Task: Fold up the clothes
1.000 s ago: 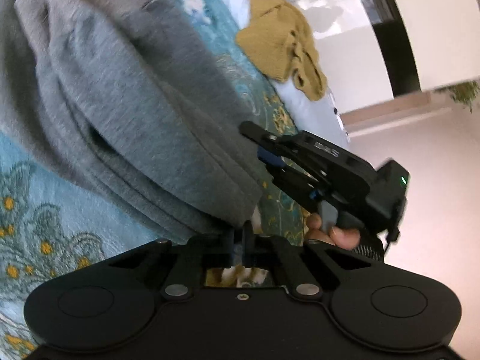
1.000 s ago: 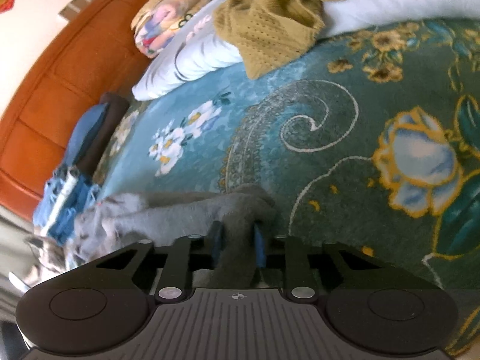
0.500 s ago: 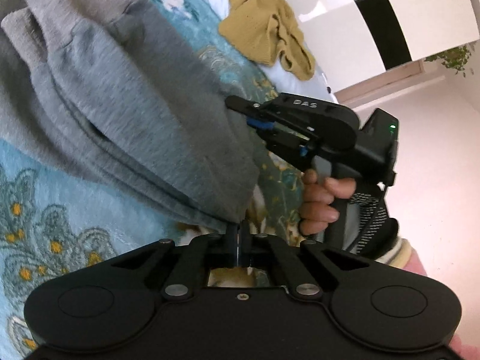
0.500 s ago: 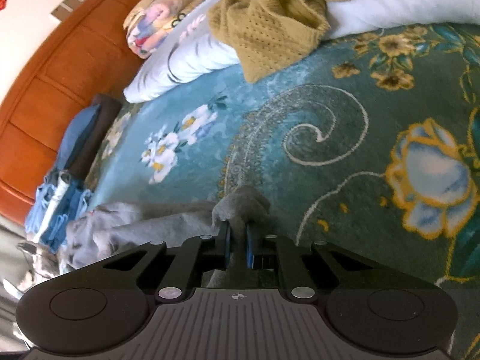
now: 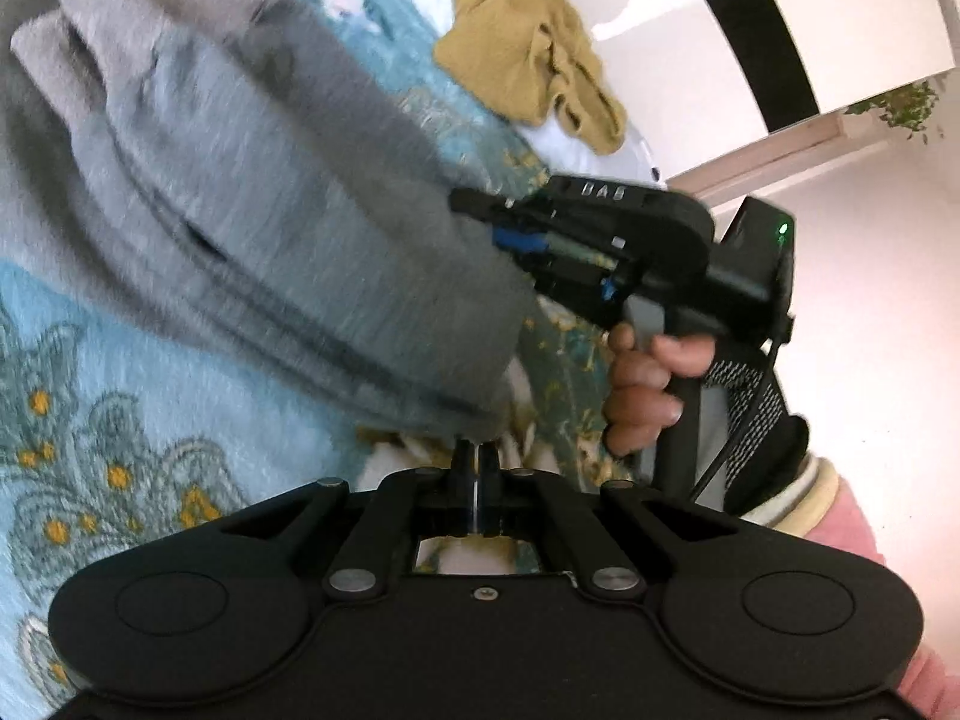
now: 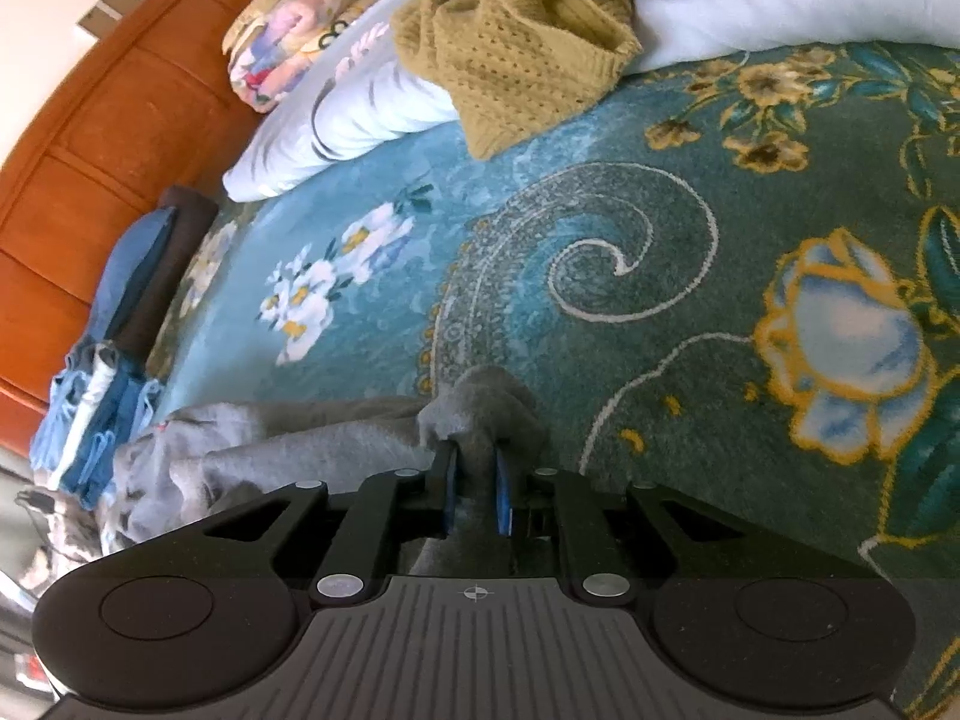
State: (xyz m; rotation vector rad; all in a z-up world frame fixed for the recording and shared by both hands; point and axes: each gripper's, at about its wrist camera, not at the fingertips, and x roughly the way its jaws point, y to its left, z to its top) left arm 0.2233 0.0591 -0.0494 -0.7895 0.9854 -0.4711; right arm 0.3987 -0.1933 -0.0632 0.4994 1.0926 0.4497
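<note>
Grey fleece fills the space ahead of both pairs of jaws: the grey garment [image 5: 288, 228] lies in stacked folds on a teal floral bedspread [image 6: 690, 252]. The left gripper [image 5: 476, 456] has its fingers drawn nearly together, pinching the near corner of the garment right at their tips; the cloth spreads away forward and to the left of them. Just ahead and to the right of those jaws, the right gripper [image 5: 510, 228] bites the garment's other corner, a hand [image 5: 645, 384] wrapped round its grip.

From the right wrist view, the right gripper [image 6: 475, 480] stands at a narrow gap with a bunched wad of the grey garment [image 6: 480, 408] clamped between its blue pads [image 6: 503, 498]; the rest trails off left of the jaws. Far ahead of them a mustard knit sweater [image 6: 528, 48] is draped over a white pillow [image 6: 780, 6]. Ahead and left sit folded blue clothes [image 6: 126, 276] against a wooden headboard [image 6: 120, 120].
</note>
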